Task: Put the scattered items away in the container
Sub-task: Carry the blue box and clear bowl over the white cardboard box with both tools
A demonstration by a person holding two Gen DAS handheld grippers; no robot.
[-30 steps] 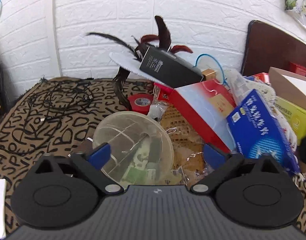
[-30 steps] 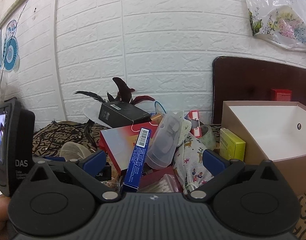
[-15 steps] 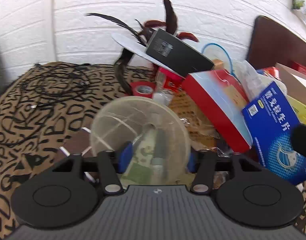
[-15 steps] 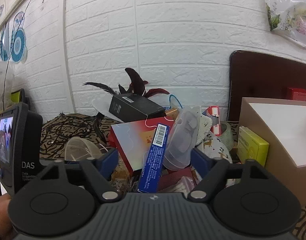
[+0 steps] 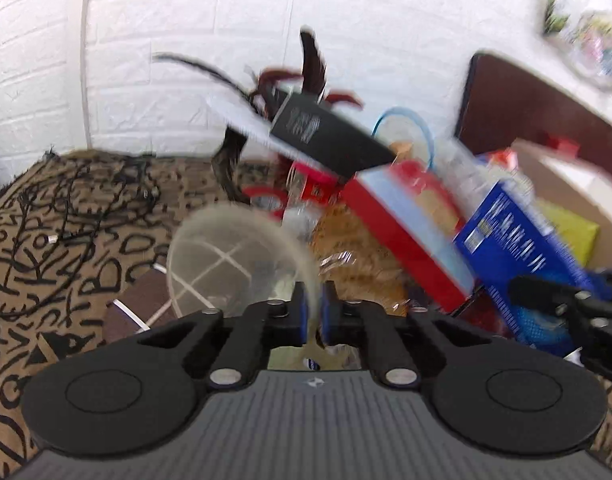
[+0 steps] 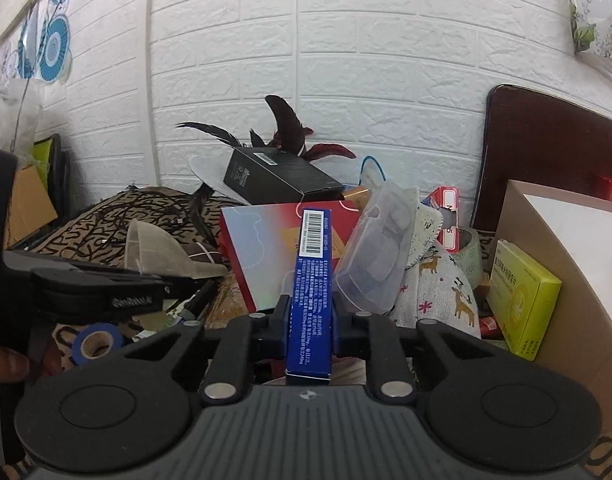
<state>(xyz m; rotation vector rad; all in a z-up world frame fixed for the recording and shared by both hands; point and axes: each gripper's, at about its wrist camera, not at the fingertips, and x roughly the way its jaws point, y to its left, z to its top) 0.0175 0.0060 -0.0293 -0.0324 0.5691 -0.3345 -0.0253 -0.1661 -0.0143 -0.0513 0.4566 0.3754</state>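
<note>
My left gripper (image 5: pixel 314 312) is shut on the rim of a clear round plastic bowl (image 5: pixel 233 256), tilted on its side over the patterned cloth; the bowl also shows in the right wrist view (image 6: pixel 157 248). My right gripper (image 6: pixel 310 320) is shut on the edge of a flat blue box (image 6: pixel 312 280), which stands upright between the jaws; its broad face shows in the left wrist view (image 5: pixel 522 256). The open brown cardboard box (image 6: pixel 562 248) with a white inside stands at the right.
A pile lies between: a red box (image 6: pixel 261 248), a black box (image 6: pixel 273 176) on feathers, a clear plastic case (image 6: pixel 374 248), a deer-print cloth (image 6: pixel 438 276), a yellow-green box (image 6: pixel 522 300), tape rolls (image 6: pixel 97 344). Black cables (image 5: pixel 73 196) lie at left.
Both grippers have closed: the left onto the bowl's rim, the right onto the blue box. The left view has shifted and is blurred by motion.
</note>
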